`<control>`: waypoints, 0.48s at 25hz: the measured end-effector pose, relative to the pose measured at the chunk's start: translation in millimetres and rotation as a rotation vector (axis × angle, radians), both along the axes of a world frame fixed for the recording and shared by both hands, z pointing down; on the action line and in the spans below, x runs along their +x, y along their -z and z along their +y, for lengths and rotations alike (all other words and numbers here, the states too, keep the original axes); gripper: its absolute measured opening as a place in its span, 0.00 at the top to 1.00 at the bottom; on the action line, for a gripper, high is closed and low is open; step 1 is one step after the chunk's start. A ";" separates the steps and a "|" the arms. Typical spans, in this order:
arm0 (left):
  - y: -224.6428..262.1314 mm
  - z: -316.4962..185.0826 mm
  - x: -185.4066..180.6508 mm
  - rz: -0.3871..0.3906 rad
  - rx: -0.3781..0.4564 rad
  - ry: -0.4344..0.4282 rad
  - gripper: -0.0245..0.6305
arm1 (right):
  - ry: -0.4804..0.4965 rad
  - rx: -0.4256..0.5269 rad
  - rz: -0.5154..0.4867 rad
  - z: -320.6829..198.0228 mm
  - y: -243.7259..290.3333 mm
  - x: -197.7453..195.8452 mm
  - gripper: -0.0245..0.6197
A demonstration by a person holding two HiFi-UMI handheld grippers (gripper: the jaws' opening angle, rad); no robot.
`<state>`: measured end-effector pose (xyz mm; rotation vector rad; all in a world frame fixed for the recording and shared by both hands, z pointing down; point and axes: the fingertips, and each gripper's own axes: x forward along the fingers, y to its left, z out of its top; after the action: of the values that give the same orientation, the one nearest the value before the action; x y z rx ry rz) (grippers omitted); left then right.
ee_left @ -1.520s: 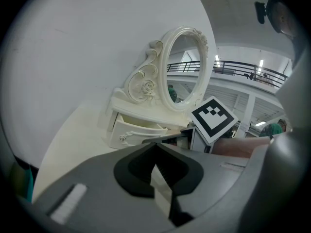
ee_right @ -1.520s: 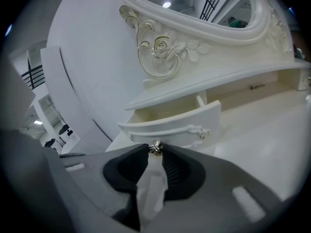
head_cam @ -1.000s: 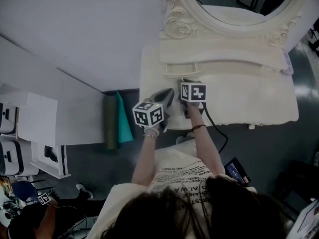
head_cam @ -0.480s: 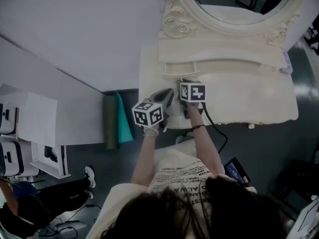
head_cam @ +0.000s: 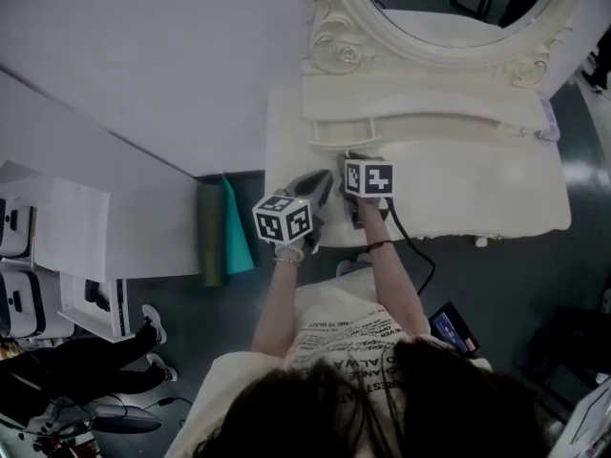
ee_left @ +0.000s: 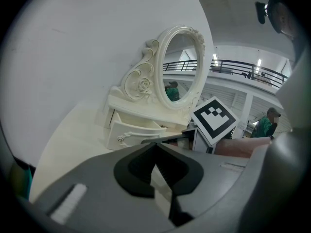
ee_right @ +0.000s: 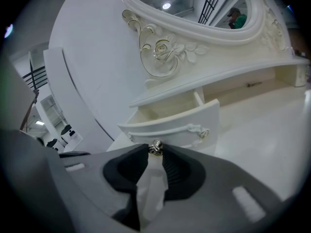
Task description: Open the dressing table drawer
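Note:
A cream dressing table (head_cam: 477, 194) with an oval mirror (head_cam: 449, 8) stands against the wall. Its small left drawer (ee_right: 170, 123) is pulled out, and its inside (ee_right: 165, 106) shows bare. My right gripper (ee_right: 155, 148) is shut on the drawer's metal knob (ee_right: 155, 147), which sits between the jaw tips. In the head view the right gripper (head_cam: 355, 156) reaches the drawer (head_cam: 342, 135) from the front. My left gripper (ee_left: 156, 144) is shut and holds nothing. It hovers over the tabletop, left of the right one, and faces the drawer (ee_left: 133, 132).
A green and teal roll (head_cam: 221, 232) leans at the table's left end. White shelving (head_cam: 57, 246) stands further left, with a person's legs (head_cam: 67, 361) on the floor beside it. A black cable (head_cam: 420, 256) hangs from the right gripper.
Neither gripper has moved and the drawer stands as before. Only the person at the lower left of the head view has shifted.

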<state>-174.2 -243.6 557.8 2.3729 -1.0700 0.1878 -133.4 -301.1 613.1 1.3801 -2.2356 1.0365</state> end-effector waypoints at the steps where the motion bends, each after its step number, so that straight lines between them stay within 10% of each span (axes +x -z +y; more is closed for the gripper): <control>1: -0.1 0.2 0.0 0.000 0.000 0.000 0.96 | 0.000 0.004 0.003 -0.3 0.0 0.1 0.81; 12: -1.3 8.4 1.2 0.002 0.000 -0.008 0.96 | -0.003 0.066 -0.021 5.8 5.2 0.2 0.80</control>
<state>-173.0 -235.2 559.2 2.3767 -1.0598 0.1879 -133.2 -295.3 607.9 1.4061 -2.3030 0.9910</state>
